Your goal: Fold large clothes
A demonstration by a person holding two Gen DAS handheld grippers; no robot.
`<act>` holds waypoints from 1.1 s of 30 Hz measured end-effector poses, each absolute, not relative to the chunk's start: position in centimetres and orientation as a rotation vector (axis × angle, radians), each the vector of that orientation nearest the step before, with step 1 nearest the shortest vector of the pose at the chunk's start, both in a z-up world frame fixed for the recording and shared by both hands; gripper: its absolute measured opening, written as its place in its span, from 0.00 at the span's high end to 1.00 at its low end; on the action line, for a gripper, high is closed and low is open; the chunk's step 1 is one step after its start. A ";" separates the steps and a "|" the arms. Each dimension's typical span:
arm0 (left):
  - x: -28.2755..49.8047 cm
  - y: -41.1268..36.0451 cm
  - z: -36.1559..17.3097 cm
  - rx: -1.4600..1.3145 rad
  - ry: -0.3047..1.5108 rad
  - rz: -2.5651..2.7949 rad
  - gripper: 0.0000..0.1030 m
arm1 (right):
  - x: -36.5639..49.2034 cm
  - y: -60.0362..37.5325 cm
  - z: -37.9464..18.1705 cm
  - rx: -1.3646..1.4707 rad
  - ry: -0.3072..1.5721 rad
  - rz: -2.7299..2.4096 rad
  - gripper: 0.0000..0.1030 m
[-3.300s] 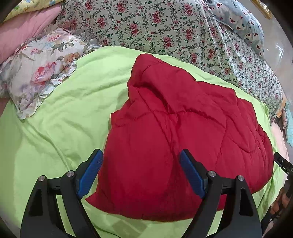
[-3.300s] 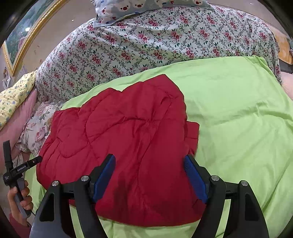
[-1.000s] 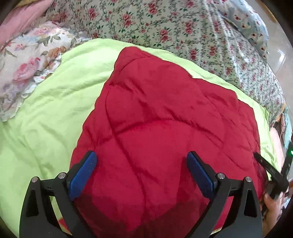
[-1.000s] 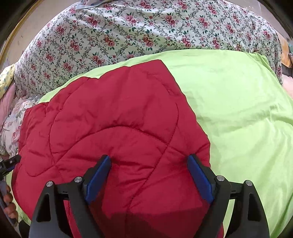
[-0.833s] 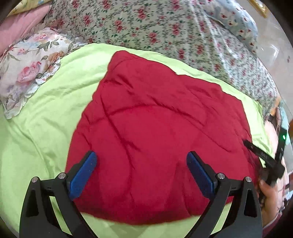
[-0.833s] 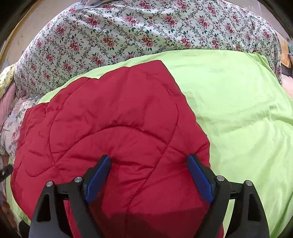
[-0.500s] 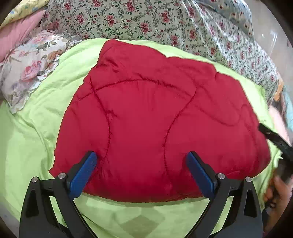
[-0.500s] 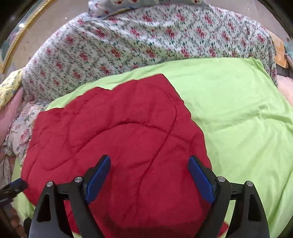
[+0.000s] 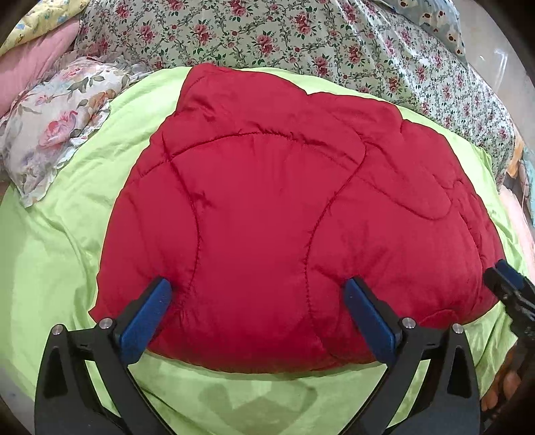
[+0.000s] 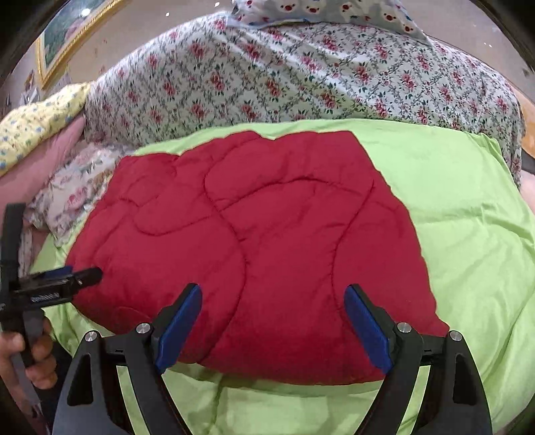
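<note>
A red quilted padded garment (image 9: 284, 207) lies folded into a broad rounded pad on a lime-green sheet (image 9: 60, 234); it also shows in the right wrist view (image 10: 254, 241). My left gripper (image 9: 255, 294) is open and empty, held just above the garment's near edge. My right gripper (image 10: 272, 301) is open and empty above the same near edge, further right. The right gripper's tip shows at the right edge of the left wrist view (image 9: 508, 287). The left gripper, held in a hand, shows at the left of the right wrist view (image 10: 50, 284).
A floral bedspread (image 10: 284, 77) covers the bed behind the green sheet (image 10: 468, 217). A flowered pillow (image 9: 57, 117) and a pink pillow (image 9: 33, 63) lie at the left. A bear-print pillow (image 10: 327, 10) sits at the back. A framed picture (image 10: 67, 30) hangs on the wall.
Both grippers have pulled back and up from the garment, staying open. The garment now lies flatter and more spread, with its near edge and green sheet showing in front of both grippers.
</note>
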State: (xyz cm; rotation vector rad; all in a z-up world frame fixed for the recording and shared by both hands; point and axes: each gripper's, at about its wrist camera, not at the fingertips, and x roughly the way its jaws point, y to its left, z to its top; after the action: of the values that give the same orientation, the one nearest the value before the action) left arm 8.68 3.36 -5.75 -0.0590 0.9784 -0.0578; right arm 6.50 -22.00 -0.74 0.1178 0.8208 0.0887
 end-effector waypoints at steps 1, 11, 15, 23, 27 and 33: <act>8.7 3.3 -5.8 -0.057 0.978 -0.057 0.00 | 6.9 -22.0 -1.3 0.111 0.839 0.082 0.15; 9.0 3.2 -6.0 -0.039 0.983 -0.054 0.00 | 8.3 -22.3 -3.2 0.113 0.880 0.058 0.14; 9.1 3.3 -5.9 -0.050 0.990 -0.053 0.00 | 8.4 -22.2 -3.7 0.108 0.888 0.051 0.14; 10.3 2.6 -6.1 -0.021 0.975 -0.038 0.00 | 8.7 -22.1 -4.2 0.094 0.895 0.044 0.13; 10.9 2.4 -6.3 0.004 0.983 -0.024 0.00 | 8.6 -21.7 -3.3 0.084 0.889 0.037 0.12; 11.3 2.2 -6.4 0.019 0.986 -0.022 0.00 | 9.6 -21.0 -1.7 0.057 0.869 0.059 0.14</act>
State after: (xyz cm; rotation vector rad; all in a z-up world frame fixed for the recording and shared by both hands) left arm 11.32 2.21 -6.39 0.0191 0.9857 -0.0217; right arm 9.61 -21.03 -1.75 0.0573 0.8693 0.0592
